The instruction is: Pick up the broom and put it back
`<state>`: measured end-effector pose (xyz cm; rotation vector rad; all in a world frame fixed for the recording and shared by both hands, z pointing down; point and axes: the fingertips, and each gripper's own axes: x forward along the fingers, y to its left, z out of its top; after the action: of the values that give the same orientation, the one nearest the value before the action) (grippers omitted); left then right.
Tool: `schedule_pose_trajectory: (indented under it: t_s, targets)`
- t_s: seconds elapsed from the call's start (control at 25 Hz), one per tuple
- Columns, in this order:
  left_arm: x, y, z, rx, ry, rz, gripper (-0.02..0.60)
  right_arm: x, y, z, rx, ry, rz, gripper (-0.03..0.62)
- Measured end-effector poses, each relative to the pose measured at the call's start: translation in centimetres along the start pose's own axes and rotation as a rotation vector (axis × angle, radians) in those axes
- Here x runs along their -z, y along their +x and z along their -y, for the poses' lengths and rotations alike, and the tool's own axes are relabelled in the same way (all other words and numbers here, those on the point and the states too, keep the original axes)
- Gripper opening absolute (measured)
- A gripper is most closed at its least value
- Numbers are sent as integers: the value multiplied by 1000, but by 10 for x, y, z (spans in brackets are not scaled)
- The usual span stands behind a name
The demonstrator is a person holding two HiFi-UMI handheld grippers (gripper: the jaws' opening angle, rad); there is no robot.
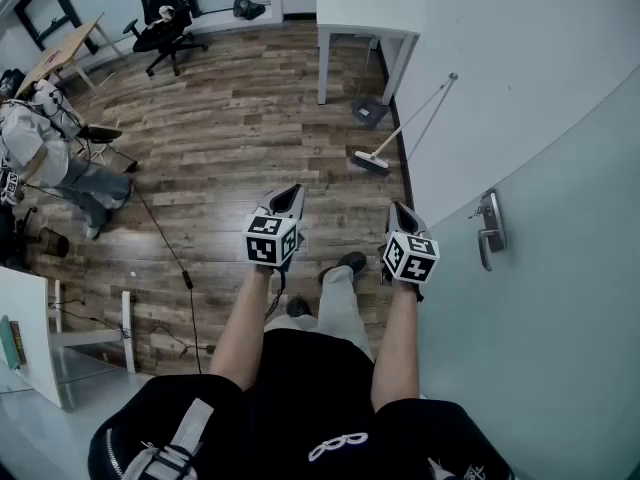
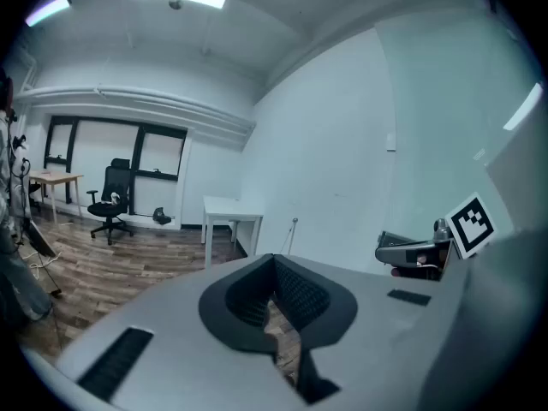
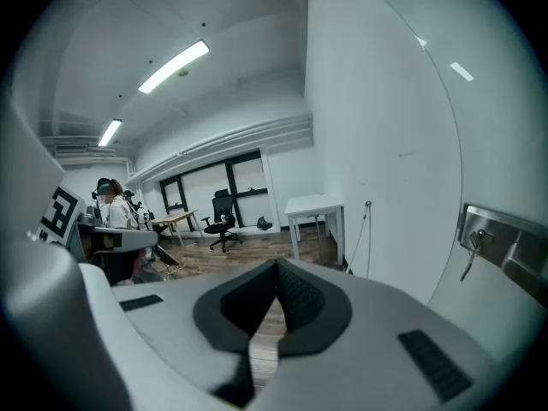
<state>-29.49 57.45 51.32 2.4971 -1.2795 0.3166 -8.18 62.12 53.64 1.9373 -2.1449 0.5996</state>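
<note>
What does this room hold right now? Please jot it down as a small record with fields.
place: office room with a wood-look floor
broom: leans on the right-hand wall, head on the floor, far ahead of both grippers
dustpan: on the floor by the white table
left gripper: jaws together, empty
right gripper: jaws together, empty
door handle: just right of the right gripper
person: seated at far left

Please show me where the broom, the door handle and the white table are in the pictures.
broom [image 1: 369, 160], head view, on its brush head.
door handle [image 1: 489, 228], head view, on the metal lever.
white table [image 1: 365, 3], head view, on its bare top.
</note>
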Motion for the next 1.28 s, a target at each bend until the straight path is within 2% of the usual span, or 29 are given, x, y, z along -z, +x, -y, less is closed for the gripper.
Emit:
schedule_pose_trajectory:
  t_s: [0.4, 0.68, 1.04, 1.28]
  targets:
    - [-6, 22, 8, 19, 14, 2, 7, -4, 11, 16, 8, 11, 10, 25]
    - [-12, 54, -6, 13, 7, -9, 8, -11, 43, 34, 22, 27, 4, 25]
    - [-37, 140, -35, 17, -5, -23, 8, -37, 121, 69, 38, 23, -32, 25]
    - [-71, 226, -51, 50, 17, -32, 8, -74, 188, 105, 67, 22, -36, 25]
